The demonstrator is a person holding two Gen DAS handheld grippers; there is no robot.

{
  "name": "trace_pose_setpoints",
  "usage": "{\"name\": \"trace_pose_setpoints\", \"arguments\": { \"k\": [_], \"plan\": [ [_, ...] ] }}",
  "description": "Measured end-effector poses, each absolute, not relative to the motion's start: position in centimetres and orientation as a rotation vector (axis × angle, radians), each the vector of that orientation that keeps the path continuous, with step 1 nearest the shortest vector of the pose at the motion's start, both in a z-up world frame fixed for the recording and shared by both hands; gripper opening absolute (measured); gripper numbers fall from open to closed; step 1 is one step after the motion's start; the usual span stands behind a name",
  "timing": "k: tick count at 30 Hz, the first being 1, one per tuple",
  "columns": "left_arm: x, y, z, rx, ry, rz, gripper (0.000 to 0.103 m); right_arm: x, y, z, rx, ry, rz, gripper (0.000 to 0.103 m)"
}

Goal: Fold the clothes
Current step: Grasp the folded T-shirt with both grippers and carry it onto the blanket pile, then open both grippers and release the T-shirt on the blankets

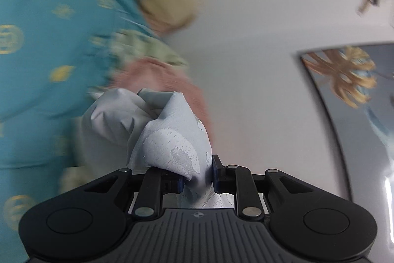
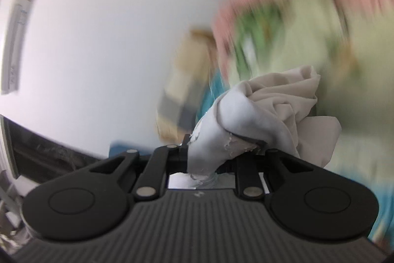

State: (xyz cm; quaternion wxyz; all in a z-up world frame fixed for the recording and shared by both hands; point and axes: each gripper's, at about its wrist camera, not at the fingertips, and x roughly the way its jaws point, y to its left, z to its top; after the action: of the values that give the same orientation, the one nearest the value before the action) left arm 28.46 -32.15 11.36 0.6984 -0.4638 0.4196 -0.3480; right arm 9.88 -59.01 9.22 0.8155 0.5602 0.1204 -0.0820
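A pale grey-white garment [image 1: 170,139] with a cracked white print is bunched between the fingers of my left gripper [image 1: 198,176], which is shut on it. In the right wrist view the same pale garment [image 2: 261,115] is bunched in my right gripper [image 2: 221,152], which is shut on it, with a crumpled fold standing above the fingers. Both views are tilted up and blurred by motion, so the rest of the garment is hidden.
A teal cloth with gold motifs [image 1: 49,41] fills the left of the left wrist view, with pink [image 1: 167,80] and green patterned clothes behind. A white wall [image 1: 246,41], a framed picture [image 1: 349,90] and blurred pink and green fabric [image 2: 307,16] surround the grippers.
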Motion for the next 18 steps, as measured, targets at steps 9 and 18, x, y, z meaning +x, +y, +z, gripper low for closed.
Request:
{"name": "trace_pose_setpoints", "arguments": {
  "k": [9,18],
  "plan": [
    [29.3,-46.4,4.1,-0.686,0.978,-1.000,0.024,8.7,-70.1,9.4,0.950,0.233,-0.337,0.020],
    [25.6,-44.5,-1.5,-0.461,1.004,-0.956,0.038,6.4,-67.7,-0.4,0.921,0.505,-0.393,0.020]
  ]
}}
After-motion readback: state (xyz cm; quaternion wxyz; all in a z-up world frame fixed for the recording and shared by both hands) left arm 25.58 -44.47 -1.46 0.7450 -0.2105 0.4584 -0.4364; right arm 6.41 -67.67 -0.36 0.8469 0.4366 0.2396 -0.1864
